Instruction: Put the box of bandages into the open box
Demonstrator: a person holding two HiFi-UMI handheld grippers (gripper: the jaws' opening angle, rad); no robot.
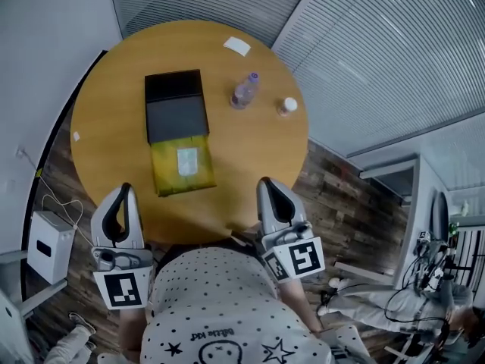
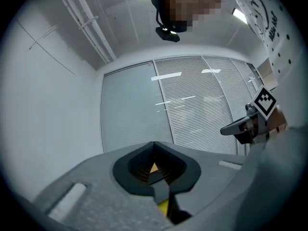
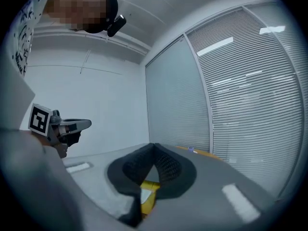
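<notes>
Nearest the camera, a dotted shirt (image 1: 204, 309) covers the hands and handles of the 2 grippers, so the head view shows only their grey jaws and marker cubes. The left gripper (image 1: 125, 188) and right gripper (image 1: 265, 180) both hover at the near rim of the round table (image 1: 106, 112), short of the open box and 1 to each side of it. Each gripper's own view shows its jaws pressed together at the tips with nothing clamped between them. A yellow sliver glimpsed through the gap behind the tips is too small to identify. Those 2 views otherwise take in only walls and window blinds (image 3: 250, 81), leaving the tabletop almost wholly hidden. Bare wood lies between the jaws and the yellow box of bandages (image 1: 182, 165), which rests flat on the table against the near side of the open box (image 1: 176, 108), touching it from outside. Left of the open box, wide bare wood runs toward the rim. Right of the open box lie a clear bottle (image 1: 244, 91) on its side and a small white-capped jar (image 1: 286, 106). Beyond the open box, near the far rim, sits a white card (image 1: 236, 46).
</notes>
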